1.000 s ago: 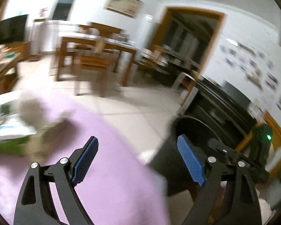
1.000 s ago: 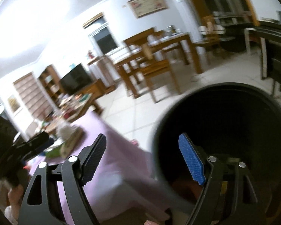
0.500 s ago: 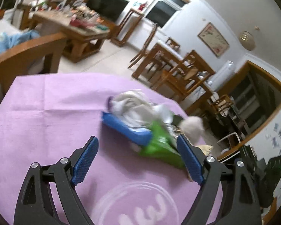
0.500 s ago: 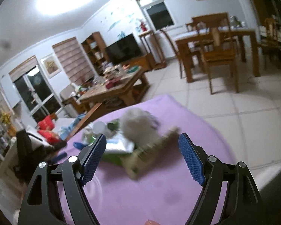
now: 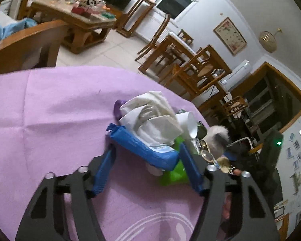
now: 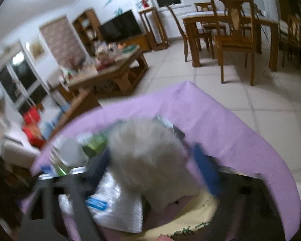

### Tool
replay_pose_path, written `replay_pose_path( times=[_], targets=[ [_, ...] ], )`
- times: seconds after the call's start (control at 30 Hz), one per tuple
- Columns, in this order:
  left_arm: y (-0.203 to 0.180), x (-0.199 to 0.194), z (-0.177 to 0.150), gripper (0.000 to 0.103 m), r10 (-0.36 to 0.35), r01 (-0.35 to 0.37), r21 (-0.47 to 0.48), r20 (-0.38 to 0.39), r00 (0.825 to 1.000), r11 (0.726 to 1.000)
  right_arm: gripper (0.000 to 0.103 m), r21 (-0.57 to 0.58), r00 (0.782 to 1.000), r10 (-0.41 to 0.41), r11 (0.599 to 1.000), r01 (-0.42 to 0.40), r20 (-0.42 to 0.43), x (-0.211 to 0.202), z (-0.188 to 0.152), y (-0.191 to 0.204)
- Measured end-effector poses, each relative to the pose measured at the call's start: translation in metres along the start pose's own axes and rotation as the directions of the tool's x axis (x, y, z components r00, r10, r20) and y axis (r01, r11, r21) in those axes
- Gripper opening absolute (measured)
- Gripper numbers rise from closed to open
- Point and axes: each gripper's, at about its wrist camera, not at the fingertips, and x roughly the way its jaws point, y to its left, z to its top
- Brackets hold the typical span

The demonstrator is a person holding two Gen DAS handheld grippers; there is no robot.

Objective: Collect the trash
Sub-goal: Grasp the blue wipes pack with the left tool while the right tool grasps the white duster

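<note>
A heap of trash lies on the purple tablecloth [image 5: 50, 120]: a blue wrapper pack [image 5: 144, 150], crumpled white tissue [image 5: 150, 116], a paper cup [image 5: 188, 122] and a green wrapper [image 5: 172, 174]. My left gripper [image 5: 147, 160] straddles the blue pack. Its jaws are closing, with the pads near the pack's two ends. In the blurred right wrist view a fluffy white ball [image 6: 146, 154] sits between the closing jaws of my right gripper [image 6: 150, 168]. The ball rests on a white plastic bag [image 6: 114, 206] and yellowish paper [image 6: 190, 221].
A wooden chair back [image 5: 26, 40] stands behind the table's far left edge. A cluttered coffee table [image 5: 76, 14] and a dining set [image 5: 190, 66] stand beyond on the tiled floor [image 6: 230, 92]. The cloth to the left of the heap is bare.
Both grippers swung away from the black bin to the trash heap on the table. Both pairs of jaws narrowed, the left around the blue pack and the right around the fluffy ball.
</note>
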Motion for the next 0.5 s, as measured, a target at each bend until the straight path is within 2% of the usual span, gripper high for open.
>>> replay_pose_path(
  times=[0.03, 0.07, 0.1, 0.13, 0.27, 0.5],
  targets=[
    [-0.004, -0.001, 0.001, 0.051, 0.005, -0.005, 0.018, 0.012, 1.0, 1.0, 0.051, -0.011, 1.0, 0.007, 1.0, -0.007, 0.001, 0.001, 0.001, 0.003],
    [-0.005, -0.003, 0.0, 0.041, 0.008, -0.009, 0.027, 0.021, 1.0, 1.0, 0.046, -0.025, 1.0, 0.011, 1.0, -0.01, 0.018, -0.003, 0.001, 0.006],
    [-0.007, -0.006, 0.0, 0.033, 0.026, -0.027, 0.044, 0.032, 0.999, 0.999, 0.046, -0.033, 0.999, 0.013, 0.999, -0.012, 0.032, -0.007, 0.0, 0.007],
    [-0.008, -0.007, -0.001, 0.03, 0.046, -0.048, 0.057, 0.037, 0.998, 0.997, 0.045, -0.036, 0.998, 0.026, 0.999, -0.024, 0.056, -0.012, 0.0, 0.009],
    [0.003, -0.007, -0.002, 0.027, 0.026, -0.026, 0.018, 0.009, 1.0, 0.999, 0.044, -0.015, 0.993, 0.069, 0.998, -0.068, 0.091, -0.03, -0.001, 0.001],
    [0.002, -0.027, -0.005, 0.027, -0.011, 0.008, 0.038, 0.065, 0.998, 0.999, 0.044, 0.038, 0.968, 0.154, 0.986, -0.165, 0.198, -0.083, -0.016, -0.012]
  ],
)
